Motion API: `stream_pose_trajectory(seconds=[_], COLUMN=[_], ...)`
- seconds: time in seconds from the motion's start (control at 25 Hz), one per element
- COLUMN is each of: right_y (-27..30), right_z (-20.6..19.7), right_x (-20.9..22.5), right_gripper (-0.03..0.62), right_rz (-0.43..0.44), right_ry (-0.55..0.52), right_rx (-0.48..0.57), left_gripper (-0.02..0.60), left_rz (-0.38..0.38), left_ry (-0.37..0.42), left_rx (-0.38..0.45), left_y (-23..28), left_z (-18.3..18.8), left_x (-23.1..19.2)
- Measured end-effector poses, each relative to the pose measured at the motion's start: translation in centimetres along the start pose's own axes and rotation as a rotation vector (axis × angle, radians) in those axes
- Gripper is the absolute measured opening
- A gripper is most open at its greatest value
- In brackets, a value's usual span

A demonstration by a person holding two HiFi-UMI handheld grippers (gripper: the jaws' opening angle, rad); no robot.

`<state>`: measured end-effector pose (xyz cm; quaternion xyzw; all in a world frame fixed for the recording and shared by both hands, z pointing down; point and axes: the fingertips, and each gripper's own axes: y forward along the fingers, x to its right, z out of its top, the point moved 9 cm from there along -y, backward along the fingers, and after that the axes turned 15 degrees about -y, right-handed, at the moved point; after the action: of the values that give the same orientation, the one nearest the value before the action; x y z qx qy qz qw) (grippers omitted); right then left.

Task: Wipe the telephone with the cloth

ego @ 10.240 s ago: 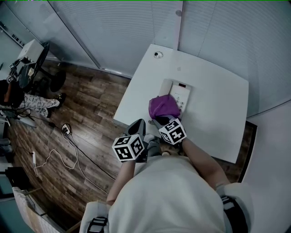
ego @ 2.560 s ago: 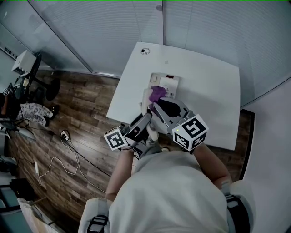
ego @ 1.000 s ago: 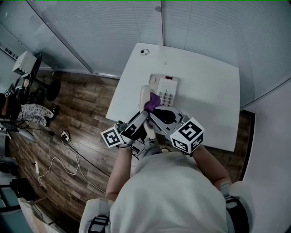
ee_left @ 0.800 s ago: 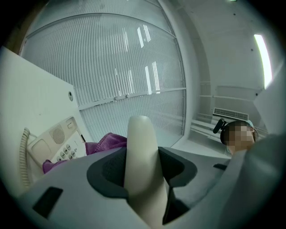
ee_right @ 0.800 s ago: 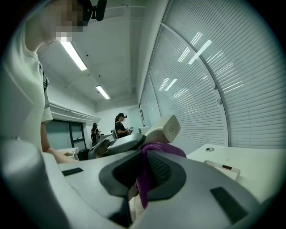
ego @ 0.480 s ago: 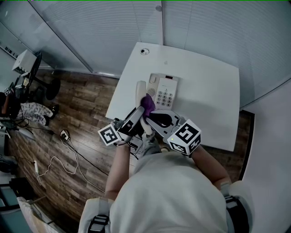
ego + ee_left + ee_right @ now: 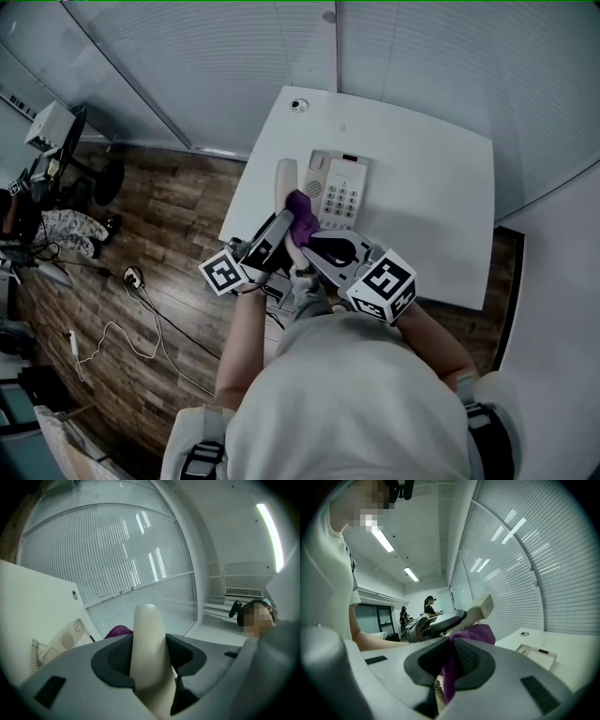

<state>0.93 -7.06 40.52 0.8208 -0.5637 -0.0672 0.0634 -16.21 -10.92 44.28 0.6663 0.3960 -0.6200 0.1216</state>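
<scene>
Your left gripper [image 7: 150, 660] has its jaws clamped on the shaft of the handset [image 7: 147, 625]. The handset stands up past the jaw tips, lifted off the telephone base [image 7: 339, 187], which lies on the table [image 7: 441, 187] ahead of both tools. Your right gripper [image 7: 452, 660] pinches the purple cloth [image 7: 471, 632]. A bunch of it bulges beyond the tips and appears to touch the handset just past the left jaws. Hold the left tool steady and let the right one do the travelling, drawing the cloth along the handset's length. The part under the left pads probably cannot be reached without a fresh grip. The coiled cord [image 7: 33, 649] likely limits how far you can pull back from the base. The table's near corner sits under the left gripper, with only floor [image 7: 169, 234] outside it, so favour working inward. There is bare tabletop to the right of the right gripper, and the blinds [image 7: 234, 56] stand well beyond the base.
</scene>
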Motion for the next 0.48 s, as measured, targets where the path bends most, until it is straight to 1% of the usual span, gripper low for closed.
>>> stream_pose_trajectory(seconds=[0.48], right_y=[-0.4], right_z=[-0.6], right_x=[-0.3], right_gripper=[0.048], right_rz=[0.015], right_ry=[0.017], right_rx=[-0.019], left_gripper=[0.222], left_rz=[0.019], left_ry=[0.037], left_rx=[0.07], left_y=[0.3], left_z=[2.6], left_x=[-0.2])
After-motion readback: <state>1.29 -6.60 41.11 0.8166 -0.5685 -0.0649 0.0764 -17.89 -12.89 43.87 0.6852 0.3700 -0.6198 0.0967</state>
